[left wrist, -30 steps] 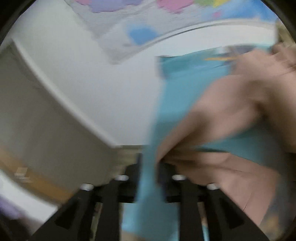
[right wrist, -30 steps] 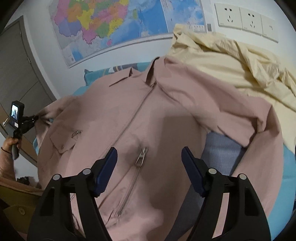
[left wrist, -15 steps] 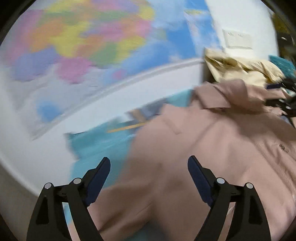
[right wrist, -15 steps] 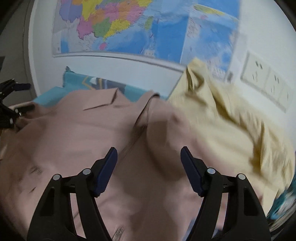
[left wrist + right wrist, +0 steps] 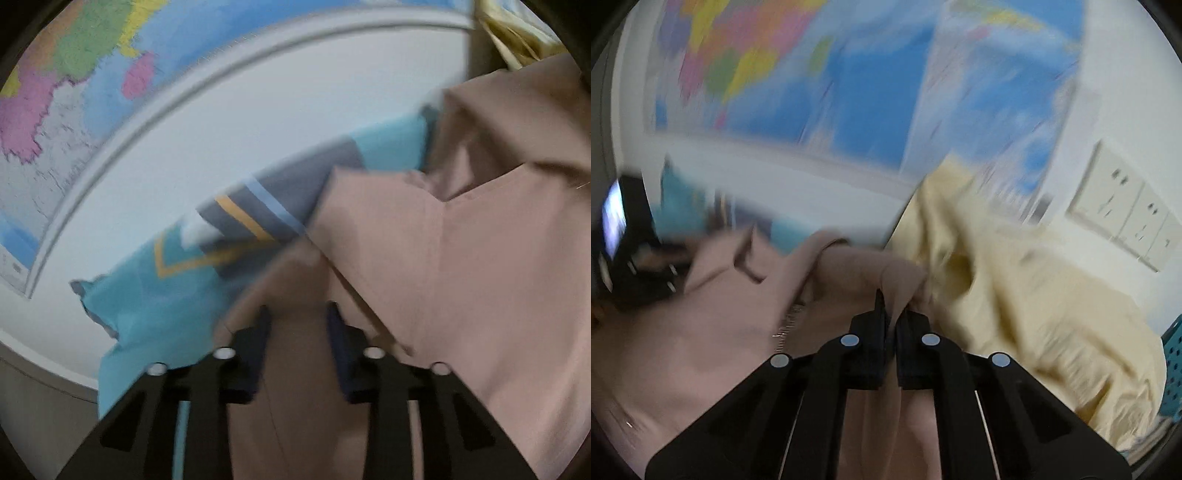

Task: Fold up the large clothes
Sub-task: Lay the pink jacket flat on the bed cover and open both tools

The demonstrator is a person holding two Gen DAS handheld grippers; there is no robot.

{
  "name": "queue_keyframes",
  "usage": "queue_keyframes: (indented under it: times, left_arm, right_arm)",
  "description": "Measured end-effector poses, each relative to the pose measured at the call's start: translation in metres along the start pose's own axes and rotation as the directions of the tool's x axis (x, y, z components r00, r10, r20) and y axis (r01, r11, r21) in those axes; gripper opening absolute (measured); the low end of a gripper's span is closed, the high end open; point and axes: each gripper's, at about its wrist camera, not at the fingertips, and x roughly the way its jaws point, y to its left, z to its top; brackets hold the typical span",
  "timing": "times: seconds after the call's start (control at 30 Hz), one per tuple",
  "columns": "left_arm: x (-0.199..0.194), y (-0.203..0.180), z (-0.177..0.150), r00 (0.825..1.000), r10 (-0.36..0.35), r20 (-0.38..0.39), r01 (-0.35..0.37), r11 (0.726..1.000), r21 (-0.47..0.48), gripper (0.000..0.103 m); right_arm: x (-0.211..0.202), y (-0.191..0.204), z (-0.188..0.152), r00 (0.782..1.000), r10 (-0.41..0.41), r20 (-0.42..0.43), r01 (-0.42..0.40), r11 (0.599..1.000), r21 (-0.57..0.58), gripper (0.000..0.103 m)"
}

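A dusty-pink zip jacket [image 5: 480, 277] lies spread on a blue bed cover [image 5: 159, 306]. In the left wrist view my left gripper [image 5: 297, 317] is at the jacket's shoulder edge near the collar. Its jaws are closing with pink cloth lying between them, and a gap still shows. In the right wrist view my right gripper [image 5: 892, 306] is shut on a pinched-up fold of the jacket [image 5: 720, 332] at its other shoulder. The zip [image 5: 786, 321] runs just left of it. The picture is motion-blurred.
A pale yellow garment [image 5: 1015, 295] is heaped right of the jacket against the wall. A coloured map [image 5: 849, 92] hangs on the white wall, with wall sockets [image 5: 1126, 214] to its right. A teal perforated basket [image 5: 1172, 369] is at the far right. A striped pillow [image 5: 266, 199] lies behind the jacket.
Both grippers swept to the jacket's collar end. The left let go of the sleeve, opened wide, then narrowed over the shoulder. The right went from open to shut on a fold.
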Motion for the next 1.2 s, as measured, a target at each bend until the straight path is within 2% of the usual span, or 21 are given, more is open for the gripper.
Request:
queue_keyframes:
  times: [0.07, 0.17, 0.23, 0.27, 0.33, 0.37, 0.47, 0.6, 0.67, 0.73, 0.8, 0.87, 0.93, 0.97, 1.0, 1.03, 1.07, 1.1, 1.13, 1.17, 1.2]
  left_arm:
    - [0.004, 0.007, 0.017, 0.999, 0.033, 0.023, -0.032, 0.999, -0.042, 0.023]
    - [0.003, 0.021, 0.028, 0.994, 0.099, 0.037, -0.094, 0.990, -0.107, 0.023]
    - [-0.014, 0.032, 0.020, 0.996, 0.061, 0.062, -0.052, 0.990, -0.134, 0.047]
    - [-0.027, 0.035, 0.012, 0.995, 0.044, 0.085, -0.033, 0.991, -0.130, 0.053]
    - [-0.056, 0.035, -0.009, 0.991, 0.033, 0.131, -0.022, 0.996, -0.091, 0.063]
    - [-0.069, 0.033, -0.020, 0.988, 0.027, 0.151, -0.017, 0.997, -0.069, 0.067]
    - [-0.115, 0.029, -0.070, 0.982, -0.064, 0.180, 0.072, 0.997, -0.041, 0.074]
    - [-0.151, 0.032, -0.140, 0.947, -0.281, 0.155, 0.301, 0.946, -0.123, 0.076]
    - [-0.159, 0.032, -0.168, 0.917, -0.368, 0.156, 0.392, 0.904, -0.168, 0.078]
    - [-0.164, 0.028, -0.196, 0.865, -0.481, 0.143, 0.501, 0.839, -0.211, 0.082]
    - [-0.168, 0.017, -0.218, 0.841, -0.527, 0.123, 0.541, 0.809, -0.230, 0.083]
    - [-0.172, 0.007, -0.232, 0.789, -0.602, 0.126, 0.612, 0.748, -0.259, 0.087]
    - [-0.172, -0.006, -0.237, 0.720, -0.682, 0.129, 0.688, 0.675, -0.268, 0.089]
    - [-0.173, -0.015, -0.236, 0.696, -0.707, 0.128, 0.712, 0.655, -0.254, 0.089]
    - [-0.171, -0.023, -0.236, 0.688, -0.715, 0.123, 0.719, 0.650, -0.245, 0.089]
    - [-0.167, -0.033, -0.232, 0.685, -0.721, 0.103, 0.721, 0.650, -0.240, 0.076]
    - [-0.163, -0.039, -0.229, 0.681, -0.727, 0.084, 0.722, 0.649, -0.239, 0.051]
    - [-0.159, -0.044, -0.223, 0.713, -0.698, 0.068, 0.691, 0.684, -0.235, 0.039]
    - [-0.158, -0.045, -0.217, 0.730, -0.681, 0.061, 0.674, 0.701, -0.235, 0.007]
    - [-0.155, -0.041, -0.210, 0.725, -0.687, 0.048, 0.674, 0.692, -0.259, 0.004]
    - [-0.155, -0.029, -0.202, 0.742, -0.667, 0.072, 0.653, 0.694, -0.302, 0.004]
  right_arm:
    - [-0.001, -0.007, 0.011, 0.999, -0.021, 0.046, 0.019, 0.999, 0.047, 0.004]
    - [0.024, -0.004, 0.009, 0.999, -0.012, -0.047, 0.015, 0.998, 0.055, 0.006]
    - [0.030, -0.004, 0.004, 0.997, 0.003, -0.082, 0.002, 0.998, 0.056, 0.008]
    - [0.025, -0.004, 0.002, 0.997, 0.010, -0.073, -0.007, 0.999, 0.047, 0.010]
    - [0.005, -0.004, -0.002, 0.999, 0.016, -0.034, -0.015, 0.999, 0.040, 0.049]
    - [-0.013, -0.004, -0.007, 1.000, 0.017, -0.004, -0.016, 0.999, 0.038, 0.057]
    - [-0.059, 0.000, -0.024, 0.998, 0.053, 0.034, -0.053, 0.999, -0.007, 0.067]
    - [-0.102, 0.019, -0.079, 0.991, 0.127, -0.047, -0.131, 0.987, -0.090, 0.078]
    - [-0.110, 0.019, -0.108, 0.987, 0.116, -0.112, -0.126, 0.988, -0.084, 0.078]
    - [-0.114, 0.008, -0.139, 0.973, 0.151, -0.174, -0.155, 0.988, -0.008, 0.078]
    - [-0.119, -0.007, -0.170, 0.953, 0.218, -0.211, -0.196, 0.973, 0.123, 0.078]
    - [-0.126, -0.019, -0.194, 0.932, 0.287, -0.220, -0.232, 0.942, 0.243, 0.078]
    - [-0.133, -0.027, -0.216, 0.902, 0.363, -0.233, -0.279, 0.903, 0.325, 0.080]
    - [-0.135, -0.029, -0.225, 0.892, 0.387, -0.233, -0.296, 0.890, 0.348, 0.080]
    - [-0.136, -0.029, -0.233, 0.883, 0.408, -0.232, -0.309, 0.877, 0.368, 0.080]
    - [-0.135, -0.030, -0.239, 0.876, 0.422, -0.233, -0.315, 0.866, 0.388, 0.080]
    - [-0.134, -0.030, -0.241, 0.874, 0.427, -0.232, -0.315, 0.862, 0.398, 0.077]
    - [-0.133, -0.028, -0.244, 0.868, 0.444, -0.224, -0.330, 0.851, 0.409, 0.059]
    - [-0.131, -0.027, -0.242, 0.854, 0.475, -0.213, -0.360, 0.835, 0.416, 0.029]
    - [-0.130, -0.025, -0.241, 0.849, 0.488, -0.203, -0.374, 0.826, 0.422, 0.015]
    - [-0.130, -0.024, -0.237, 0.859, 0.472, -0.197, -0.359, 0.831, 0.426, 0.007]
